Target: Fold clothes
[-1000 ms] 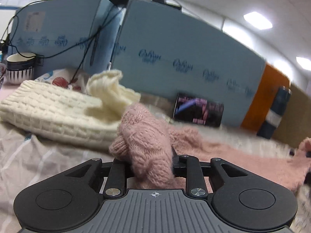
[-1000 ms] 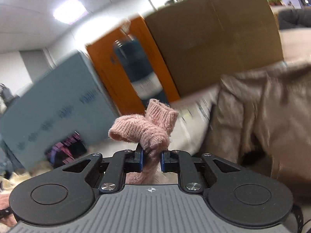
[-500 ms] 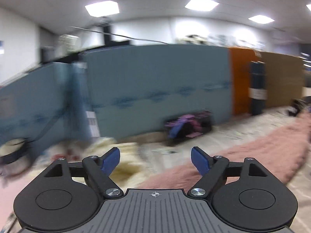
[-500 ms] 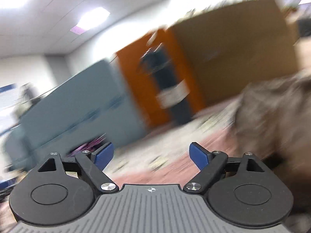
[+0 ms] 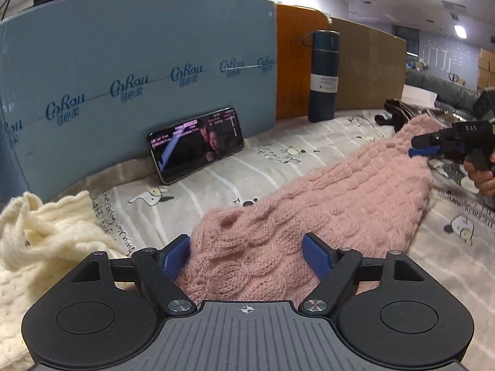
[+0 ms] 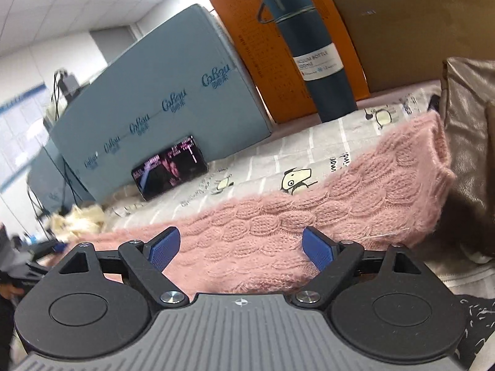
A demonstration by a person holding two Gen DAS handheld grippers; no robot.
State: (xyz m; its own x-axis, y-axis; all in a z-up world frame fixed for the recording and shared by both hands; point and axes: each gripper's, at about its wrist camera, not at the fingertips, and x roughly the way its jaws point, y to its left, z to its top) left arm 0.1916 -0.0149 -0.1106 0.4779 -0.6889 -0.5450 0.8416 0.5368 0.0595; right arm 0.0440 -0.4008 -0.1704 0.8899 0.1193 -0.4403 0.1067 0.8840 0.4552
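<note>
The fuzzy pink cable-knit sweater (image 5: pixel 324 210) lies stretched out as a long band on the grey cartoon-print bed sheet (image 5: pixel 278 157), and its long axis is what the coming move depends on: it runs from one tool to the other, with one end at each. In the left wrist view the left tool (image 5: pixel 246 255) sits right at the near end of the knit, which bulges up between its blue pads (image 5: pixel 174 256); the jaws are closing at this moment but the pads do not visibly press the wool yet, so it grips nothing for now. The right tool (image 6: pixel 238 249) stands released with its jaws wide, low over the opposite end, the sweater's ribbed edge (image 6: pixel 439 145) lying just ahead and to its right beside a brown garment (image 6: pixel 470 142). Neither hand is clearly nearer; each has its own end directly in front. A fold, as I judge it, would bring one end over along that axis. A cream chunky-knit garment (image 5: pixel 46 235) lies just left of the left tool, apart from the pink one.
</note>
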